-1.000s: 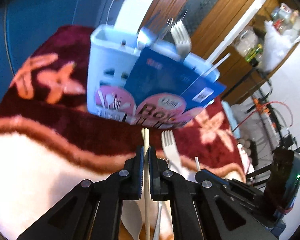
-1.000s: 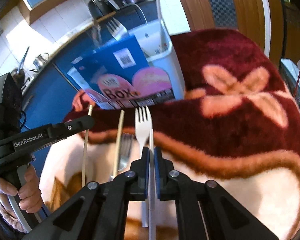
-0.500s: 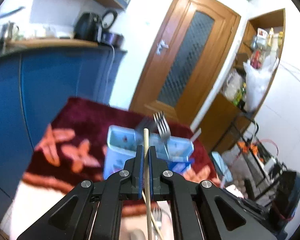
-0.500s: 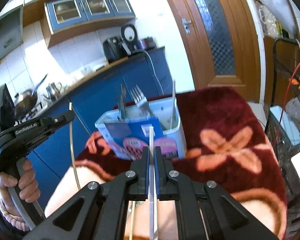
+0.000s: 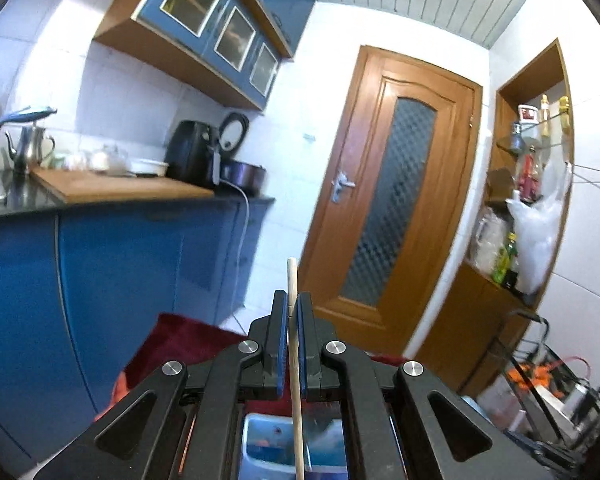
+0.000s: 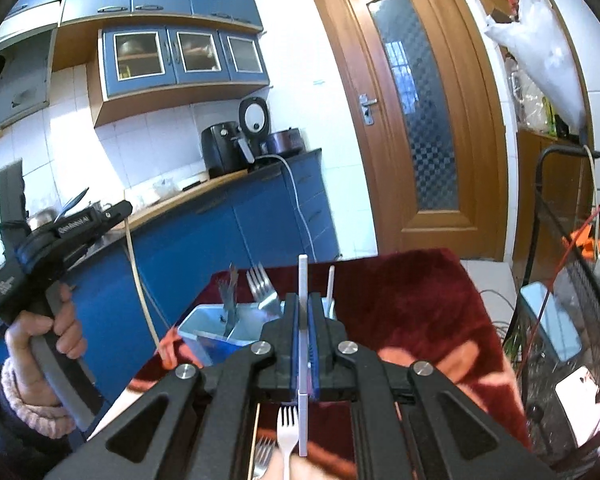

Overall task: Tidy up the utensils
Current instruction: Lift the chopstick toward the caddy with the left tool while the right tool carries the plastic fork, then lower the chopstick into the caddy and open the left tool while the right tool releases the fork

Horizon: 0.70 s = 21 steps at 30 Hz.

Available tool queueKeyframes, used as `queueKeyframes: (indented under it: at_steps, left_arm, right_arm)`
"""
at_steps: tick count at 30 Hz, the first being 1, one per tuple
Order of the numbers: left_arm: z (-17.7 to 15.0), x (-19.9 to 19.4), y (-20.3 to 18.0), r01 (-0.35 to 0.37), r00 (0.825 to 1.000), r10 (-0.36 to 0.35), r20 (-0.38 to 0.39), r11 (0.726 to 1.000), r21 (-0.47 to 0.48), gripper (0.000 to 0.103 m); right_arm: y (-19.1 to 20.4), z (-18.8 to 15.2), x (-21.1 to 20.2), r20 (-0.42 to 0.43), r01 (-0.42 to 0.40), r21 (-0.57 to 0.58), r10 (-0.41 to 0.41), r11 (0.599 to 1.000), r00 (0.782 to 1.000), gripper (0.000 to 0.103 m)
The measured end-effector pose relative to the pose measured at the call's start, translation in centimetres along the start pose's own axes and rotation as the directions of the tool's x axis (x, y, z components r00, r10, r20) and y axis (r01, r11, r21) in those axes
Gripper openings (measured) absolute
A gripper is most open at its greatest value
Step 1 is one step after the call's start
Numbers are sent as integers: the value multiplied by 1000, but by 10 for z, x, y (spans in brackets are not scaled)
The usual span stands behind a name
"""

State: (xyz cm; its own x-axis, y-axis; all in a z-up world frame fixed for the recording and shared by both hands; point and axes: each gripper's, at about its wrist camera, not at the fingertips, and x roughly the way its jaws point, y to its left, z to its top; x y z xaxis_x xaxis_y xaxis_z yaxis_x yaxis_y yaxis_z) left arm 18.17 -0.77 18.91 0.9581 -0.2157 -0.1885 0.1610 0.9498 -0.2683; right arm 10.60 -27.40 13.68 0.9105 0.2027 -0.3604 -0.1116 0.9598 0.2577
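My left claw [image 5: 291, 312] and right claw [image 6: 305, 312] are both clamped tight at frame centre, my left hand [image 6: 46, 334] gripping its handle at lower left.

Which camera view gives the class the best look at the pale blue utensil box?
The right wrist view. There the utensil box stands on the red blanket with two metal forks rising from it. The left wrist view shows only part of its inside, low between the left gripper's arms.

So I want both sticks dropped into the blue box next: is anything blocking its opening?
Partly. Forks and a white stick already stand in the blue box; open room shows between them. Each gripper is shut: left on a wooden chopstick, right on a white stick.
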Motion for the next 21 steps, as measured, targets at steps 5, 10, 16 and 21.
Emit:
queueKeyframes:
  at_steps: [5,10,16,21]
  left_arm:
    - [8,23,3,-35,998,35,51,999,-4,4]
    - [4,37,5,-68,993,65,99,997,24,4]
    - [-19,49,10,-72,992,65,111,996,60,4]
    - [-40,55,15,-70,993,63,101,995,70,4]
  right_arm:
    - [-4,12,9,29,13,-7,-13,1000,1000,6]
    - [-5,26,21,59,12,-2,-12,1000,998,6]
    - [5,35,32,93,31,-34,-28,999,995,6]
    - [13,35,45,124,82,-84,-72,993,990,6]
